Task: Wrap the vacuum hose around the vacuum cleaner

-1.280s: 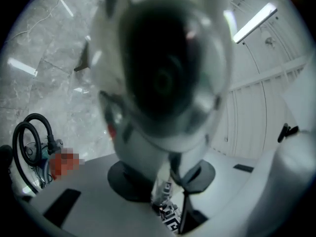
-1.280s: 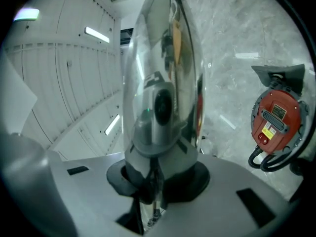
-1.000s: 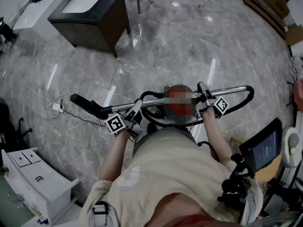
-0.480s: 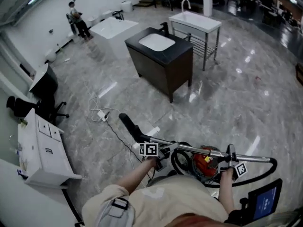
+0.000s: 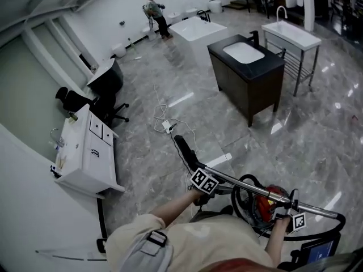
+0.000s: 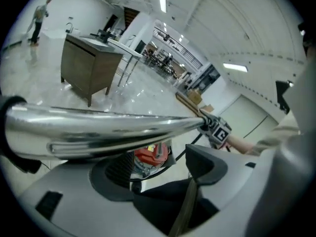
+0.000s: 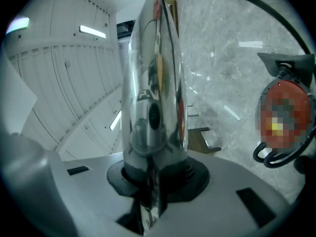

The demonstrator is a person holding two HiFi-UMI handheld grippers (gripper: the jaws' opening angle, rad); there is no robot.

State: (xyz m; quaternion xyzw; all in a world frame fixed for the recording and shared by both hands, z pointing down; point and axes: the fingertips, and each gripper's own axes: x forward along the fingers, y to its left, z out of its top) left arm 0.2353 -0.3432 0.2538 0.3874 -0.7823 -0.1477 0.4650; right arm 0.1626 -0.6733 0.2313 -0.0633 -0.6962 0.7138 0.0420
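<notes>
Left gripper view: the left tool point(image 6: 158, 172), jaws just opened wide, leaves the chrome wand point(image 6: 98, 127) loose between them. Only the right tool point(image 7: 150, 191) clamps it. The wand may tip onto the vacuum cleaner point(image 5: 271, 203), which sits on the floor point(image 5: 295, 135) with the hose point(image 5: 236, 197) looped beside it.

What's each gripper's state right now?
Left gripper: open, jaws just been opening; metal tube runs past them, ungripped.
Right gripper: shut on the metal tube.
</notes>
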